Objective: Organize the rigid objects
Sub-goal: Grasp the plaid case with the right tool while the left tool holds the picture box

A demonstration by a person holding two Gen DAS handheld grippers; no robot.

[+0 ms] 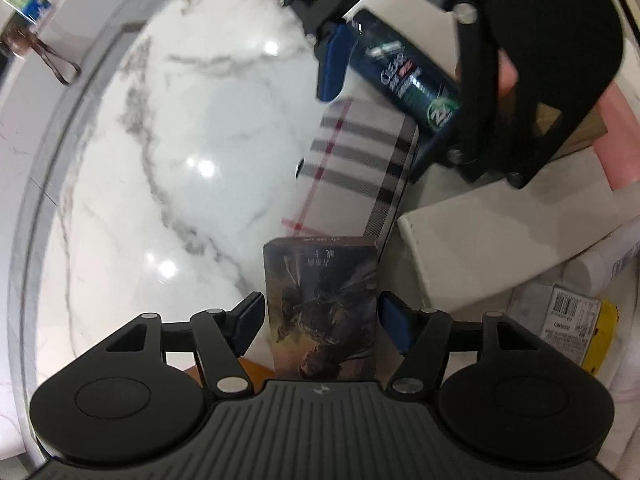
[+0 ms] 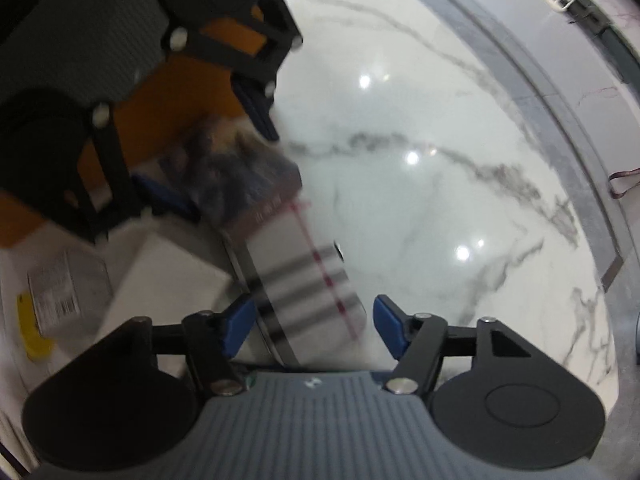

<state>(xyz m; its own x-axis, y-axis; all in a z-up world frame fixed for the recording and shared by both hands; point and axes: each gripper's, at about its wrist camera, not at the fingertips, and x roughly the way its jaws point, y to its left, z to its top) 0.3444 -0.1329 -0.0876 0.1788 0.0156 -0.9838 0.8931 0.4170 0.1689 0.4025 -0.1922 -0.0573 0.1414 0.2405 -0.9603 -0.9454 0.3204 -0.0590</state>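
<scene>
Two grippers hang over the white marble table point(image 1: 168, 152), both pointing down: the left gripper point(image 1: 320, 322) is released, its blue pads clear on either side of a small dark illustrated box point(image 1: 322, 312) at 6 o'clock in its view. Beyond that box, toward 12 o'clock, lies a flat white box with grey and red check stripes point(image 1: 352, 160), with a dark blue shampoo bottle point(image 1: 404, 76) at 1 o'clock and a plain white box point(image 1: 500, 240) at 3 o'clock. The right gripper point(image 2: 310, 328) is released too, straddling the near end of the striped box without touching it.
</scene>
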